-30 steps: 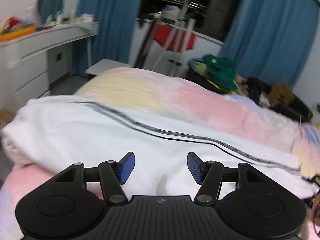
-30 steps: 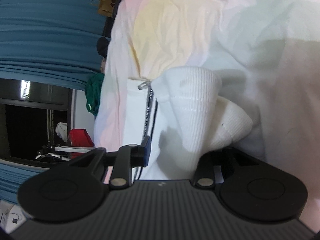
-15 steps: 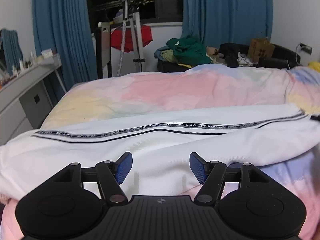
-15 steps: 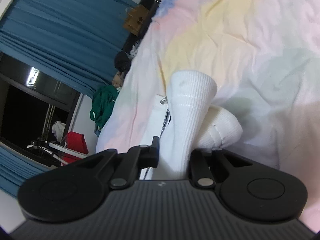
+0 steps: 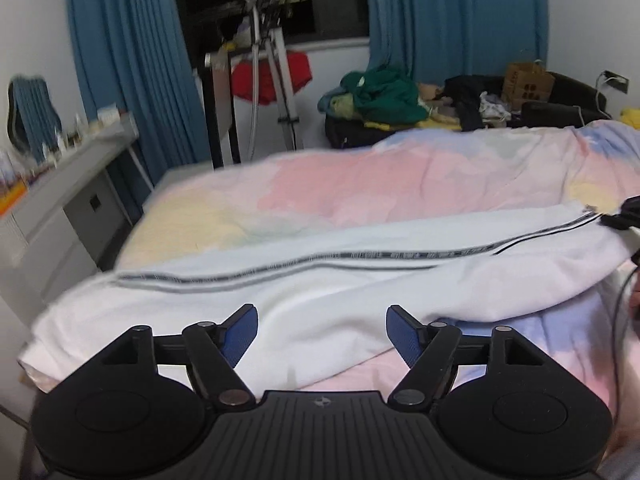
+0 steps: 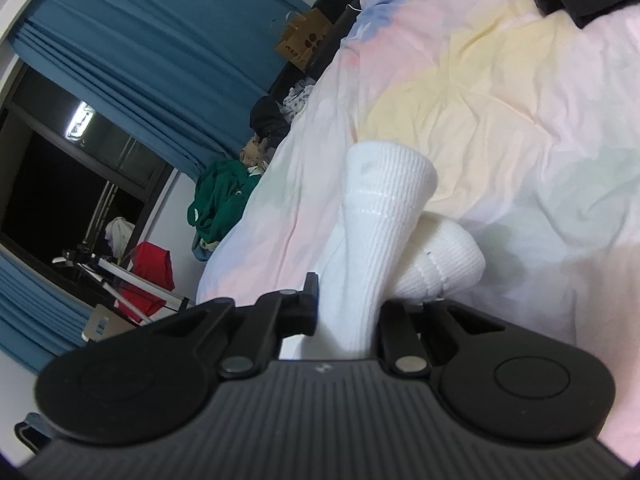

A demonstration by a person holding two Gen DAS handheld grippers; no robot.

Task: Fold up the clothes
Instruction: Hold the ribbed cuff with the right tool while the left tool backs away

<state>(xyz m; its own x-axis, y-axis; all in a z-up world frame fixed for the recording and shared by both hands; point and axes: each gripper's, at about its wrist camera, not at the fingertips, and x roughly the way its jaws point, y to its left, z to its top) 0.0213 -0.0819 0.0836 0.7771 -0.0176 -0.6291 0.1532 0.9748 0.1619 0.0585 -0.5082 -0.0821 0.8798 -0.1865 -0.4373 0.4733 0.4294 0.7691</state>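
Since a second ago your left tool (image 5: 322, 334) has swung its view: the room that sat tilted is now level, and the white garment (image 5: 320, 296) with its dark side stripe (image 5: 360, 258) runs from the lower left of the frame to the right edge instead of slanting down to the right. Its jaws have just been opening and now stand wide apart, blue pads (image 5: 239, 334) clear of the cloth, nothing between them.

Your right tool (image 6: 346, 312) has just been closing; a second ago its fingers stood apart around the ribbed cuffs, and now they are clamped on the white ribbed cuff (image 6: 380, 216) at the centre of its frame. The zipper and stripe that showed beside the cuff before are out of sight.

Count: one white garment, lying across the pastel bed (image 5: 340, 184); two ribbed cuffs, the second (image 6: 444, 262) just right of the gripped one; two blue curtains (image 5: 132, 80) in the upper frame; one drying rack (image 5: 260, 64) with one red item; one pile of green clothes (image 5: 380, 94); one desk (image 5: 68, 184) at the left.
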